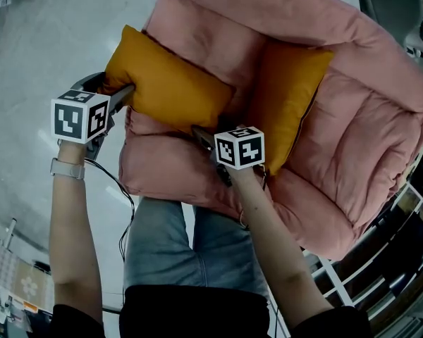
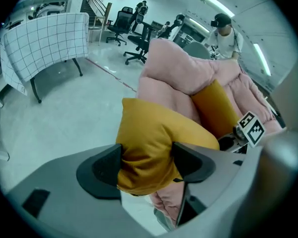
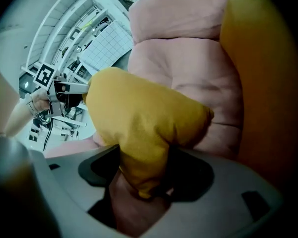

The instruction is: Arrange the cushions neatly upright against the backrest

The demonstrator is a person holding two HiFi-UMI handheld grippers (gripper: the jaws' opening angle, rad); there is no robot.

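Note:
An orange cushion (image 1: 166, 83) lies slanted across the seat and left arm of a pink padded armchair (image 1: 366, 118). My left gripper (image 1: 123, 94) is shut on its left end, and in the left gripper view both pads press into the bulging fabric (image 2: 154, 133). My right gripper (image 1: 201, 134) is shut on the cushion's lower right corner, which is pinched between the pads (image 3: 139, 118). A second orange cushion (image 1: 289, 94) stands on edge deeper in the chair, leaning on the pink padding. It also shows as the second cushion (image 2: 216, 108) and the second cushion (image 3: 268, 73) beside the held one.
Grey floor (image 1: 42, 48) spreads left of the armchair. A white wire rack (image 1: 352, 280) stands at the lower right. The left gripper view shows office chairs (image 2: 134, 29), a checked cloth over a frame (image 2: 44, 38) and a person (image 2: 223, 33) behind the chair.

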